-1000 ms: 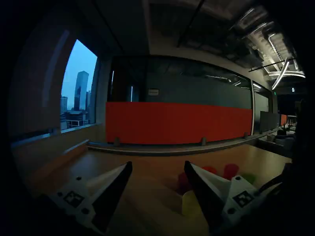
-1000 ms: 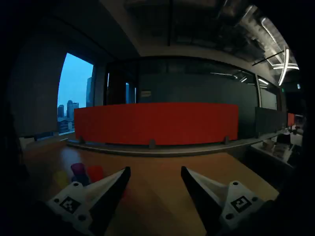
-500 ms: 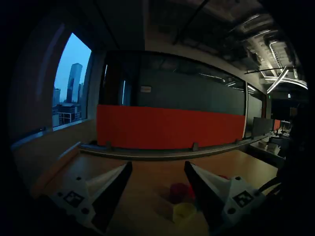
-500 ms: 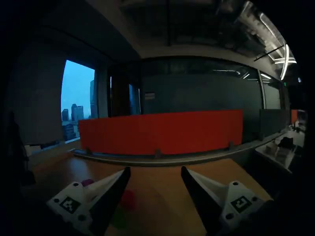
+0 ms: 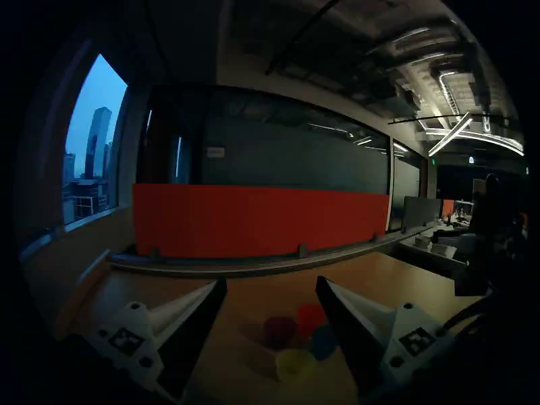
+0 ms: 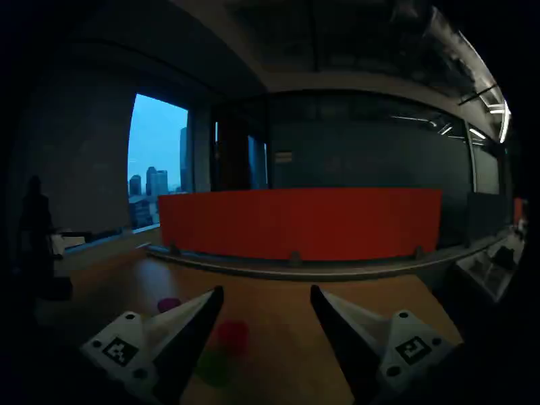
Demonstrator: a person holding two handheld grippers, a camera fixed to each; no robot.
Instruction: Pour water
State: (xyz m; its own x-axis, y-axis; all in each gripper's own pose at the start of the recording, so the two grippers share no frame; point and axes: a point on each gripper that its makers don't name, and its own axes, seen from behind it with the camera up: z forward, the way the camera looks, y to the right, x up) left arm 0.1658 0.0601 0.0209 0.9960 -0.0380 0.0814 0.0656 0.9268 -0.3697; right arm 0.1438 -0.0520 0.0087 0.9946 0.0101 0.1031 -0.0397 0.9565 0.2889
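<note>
In the left gripper view my left gripper (image 5: 270, 297) stands open above a wooden table (image 5: 405, 277), nothing between its fingers. Just beyond and below it sits a cluster of small cups: a dark red cup (image 5: 279, 331), a red cup (image 5: 311, 316), a blue cup (image 5: 324, 341) and a yellow cup (image 5: 295, 364). In the right gripper view my right gripper (image 6: 266, 300) is open too, empty. Under its left finger I see a red cup (image 6: 233, 333), a green cup (image 6: 212, 366) and a purple cup (image 6: 168, 304).
A long orange divider panel (image 5: 263, 219) runs along the table's far edge, with a rail at its foot. A window (image 6: 155, 169) with city towers is at the left. Another desk (image 5: 432, 243) with clutter lies to the right. The room is dim.
Both views have swung: the left gripper turned so the cups slid from under its right finger into the gap. The right gripper turned left, bringing the red and green cups toward its middle.
</note>
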